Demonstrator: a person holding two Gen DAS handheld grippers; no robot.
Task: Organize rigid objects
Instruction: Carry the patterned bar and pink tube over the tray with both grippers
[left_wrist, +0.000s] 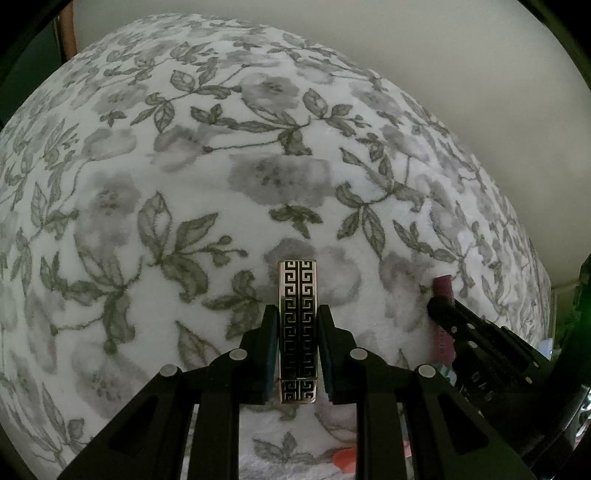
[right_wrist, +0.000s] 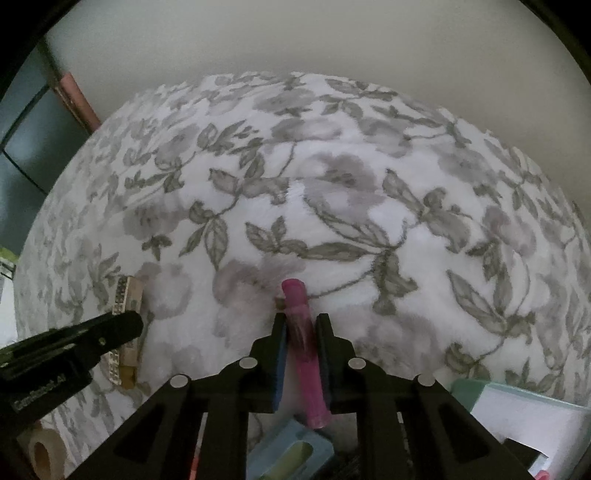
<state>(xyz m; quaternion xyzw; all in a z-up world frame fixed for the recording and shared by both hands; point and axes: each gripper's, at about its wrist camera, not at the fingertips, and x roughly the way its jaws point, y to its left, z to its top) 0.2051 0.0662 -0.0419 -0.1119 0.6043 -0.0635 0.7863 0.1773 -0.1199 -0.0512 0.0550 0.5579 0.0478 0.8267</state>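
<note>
The left gripper (left_wrist: 297, 345) was closed on a slim rectangular metal case with a black-and-silver Greek-key pattern (left_wrist: 297, 295), its blue-padded fingers (left_wrist: 271, 350) pressing both long sides while the case's far end jutted ahead over the bedding. The right gripper (right_wrist: 302, 354) was likewise clamped on a translucent pink plastic tube (right_wrist: 300, 317), which ran slightly askew between the pads, its near end poking out behind them. Both items hung above a white fleece blanket printed with grey flowers and leaves (left_wrist: 184, 166); whether either touched the fabric could not be told.

Outward, the right wrist view showed a pale blue open box (right_wrist: 291, 458) just below the tube's near end, a light teal-edged container (right_wrist: 517, 406) at lower right, and a roll of beige tape (right_wrist: 42, 456) at lower left.

Judging from this, the carrying step was in hand, each claw loaded. The next move probably called for bringing each item over a chosen spot, lowering it level and releasing gently, without letting the two grippers collide.
</note>
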